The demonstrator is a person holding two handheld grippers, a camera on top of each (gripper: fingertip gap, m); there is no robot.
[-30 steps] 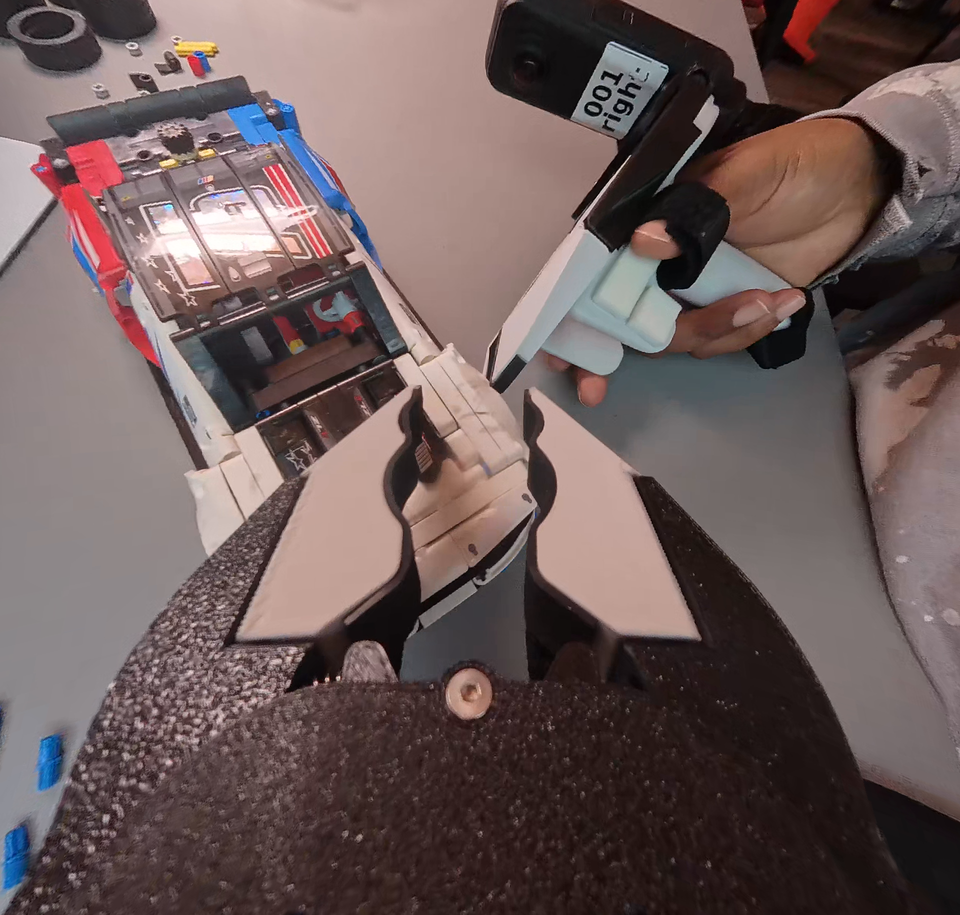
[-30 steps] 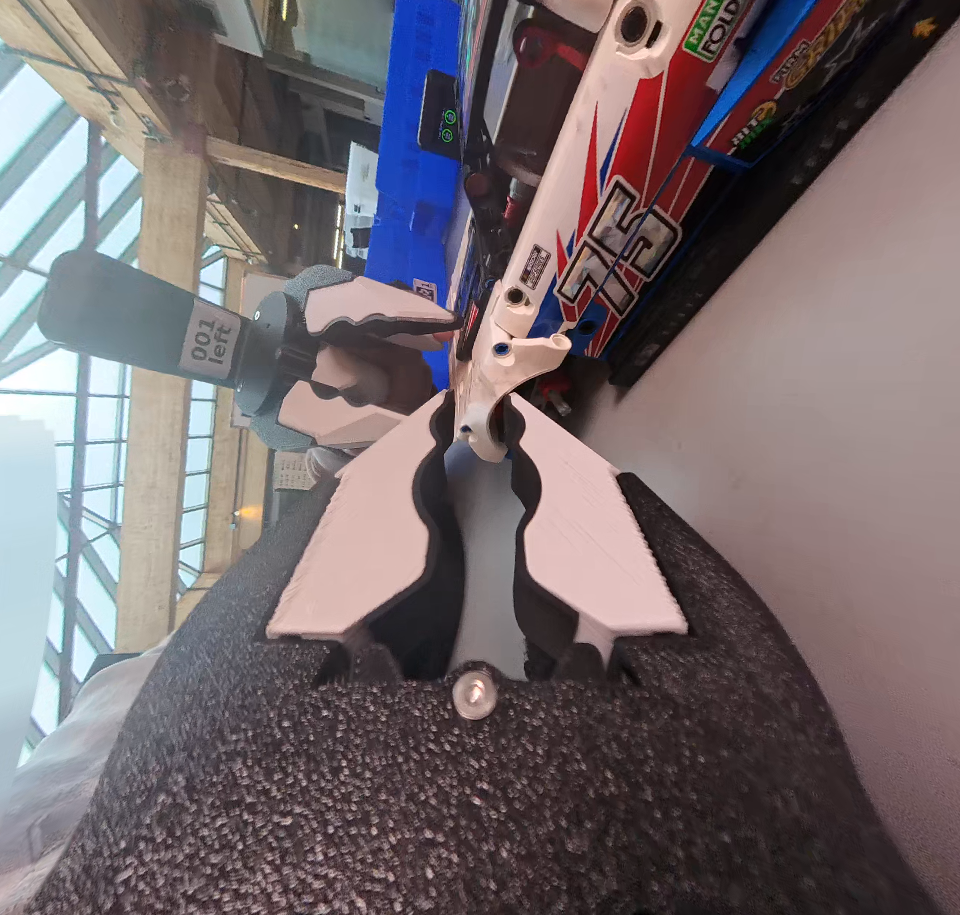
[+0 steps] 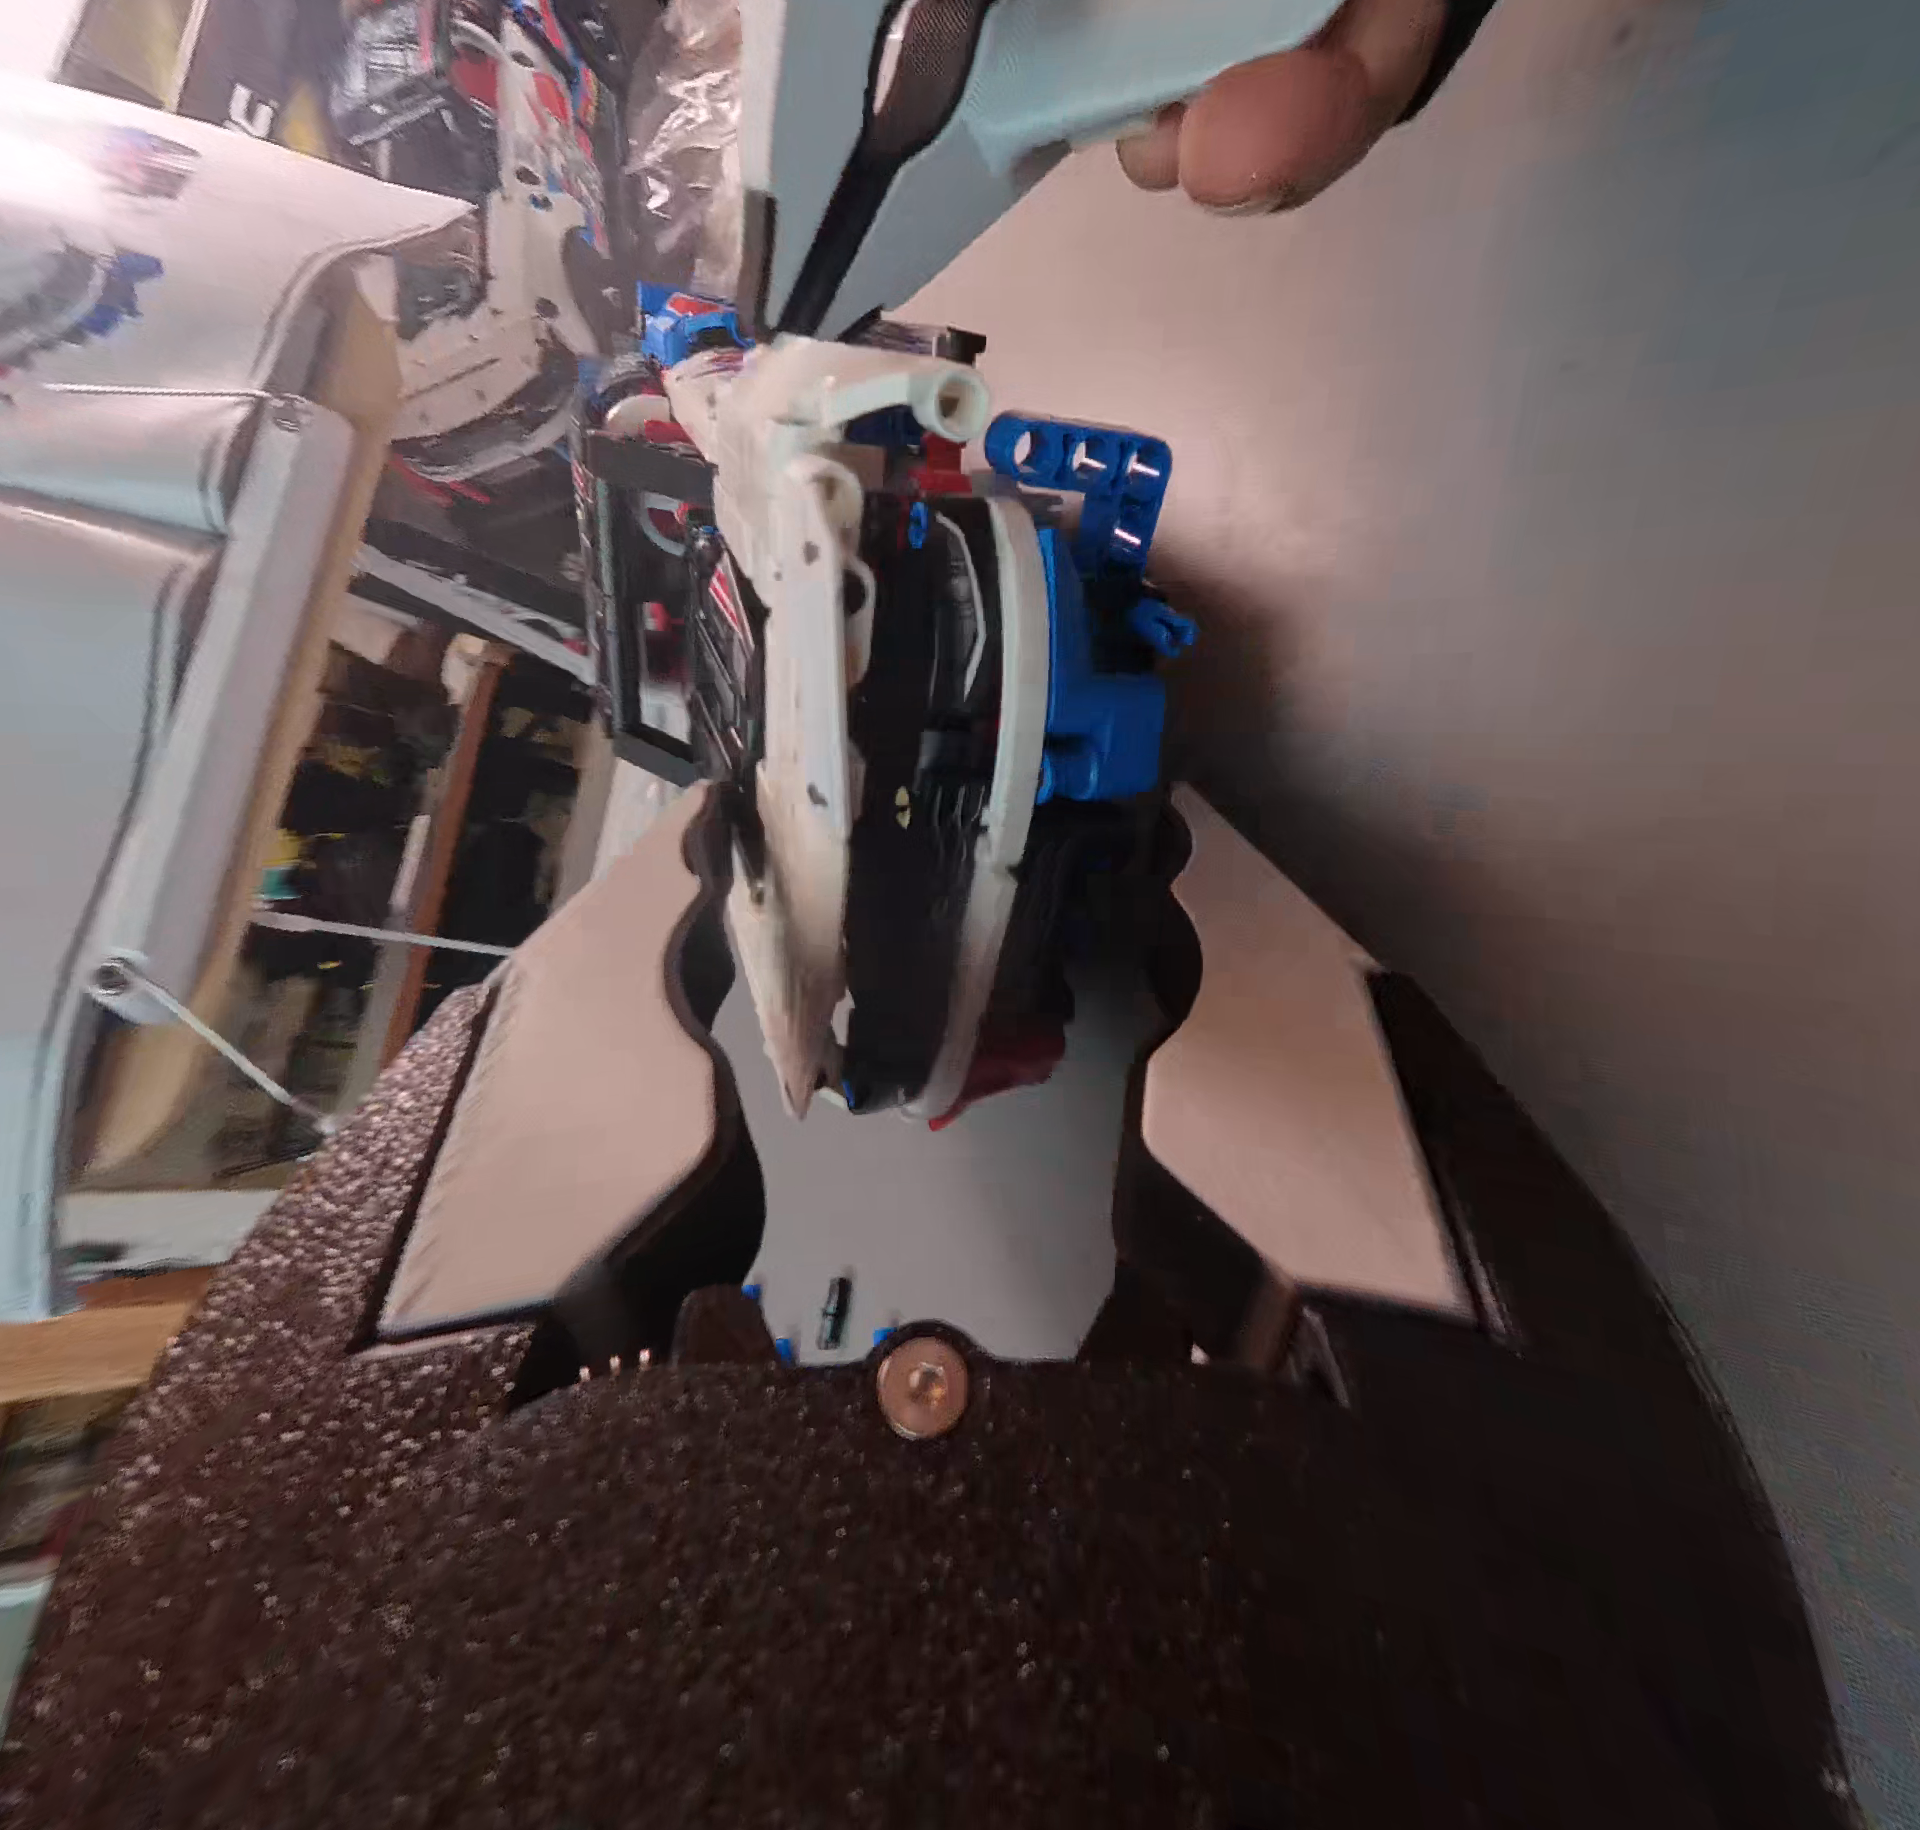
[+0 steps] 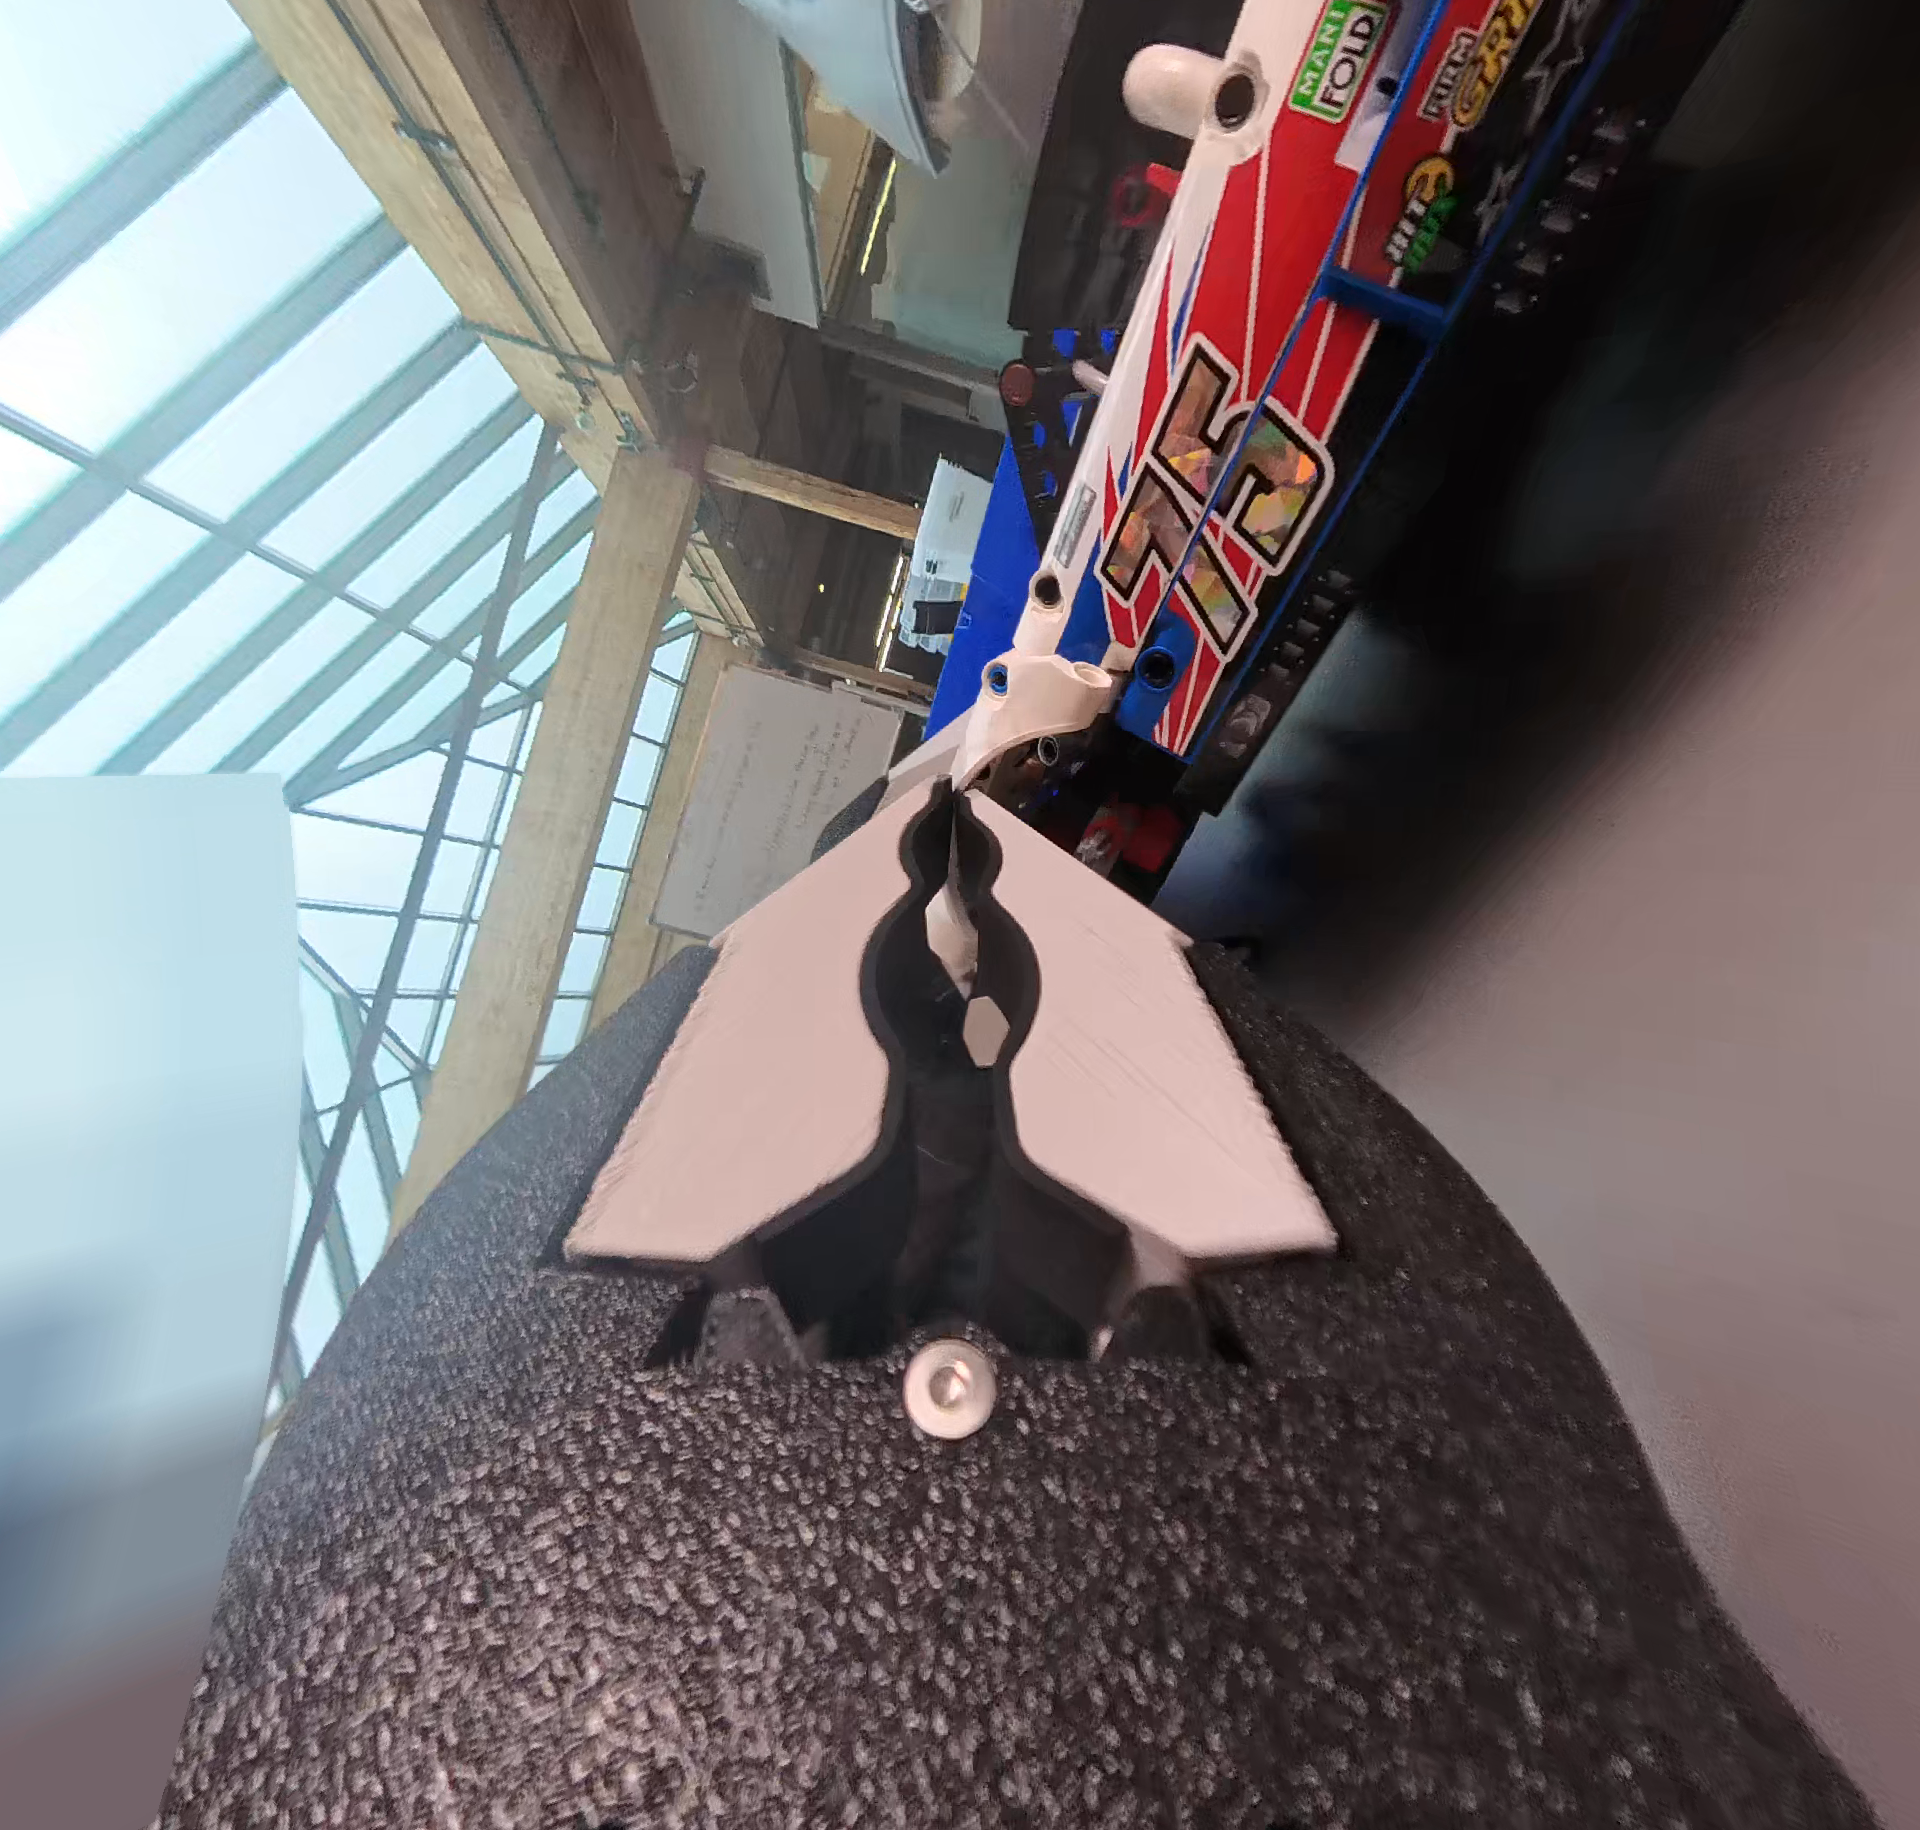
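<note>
Both cameras are rolled, so the grey table [image 3: 1558, 637] runs down the right of each view. The only worked object is a white, red and blue brick-built toy car [image 3: 800, 741], and both grippers are on it.

Left gripper [image 3: 945, 814]: the jaws are wide and the car's nose sits between them. The white bodywork lies against the left pad and the dark underside parts against the right pad. We cannot tell whether it is squeezing or just straddling, because the view is motion-blurred. A blue holed beam [image 3: 1081, 461] sticks out on the table side of the car. A few small loose blue and black pieces [image 3: 831, 1313] show deep in the gap between the fingers.

Right gripper [image 4: 951, 793]: the jaws are nearly closed and pinch a thin white piece at the end of the car's side panel [image 4: 1195, 492]. That panel carries red and blue graphics. In the left wrist view this gripper comes in from the top, a hand [image 3: 1247, 149] around it, with its tips meeting the white bodywork.
</note>
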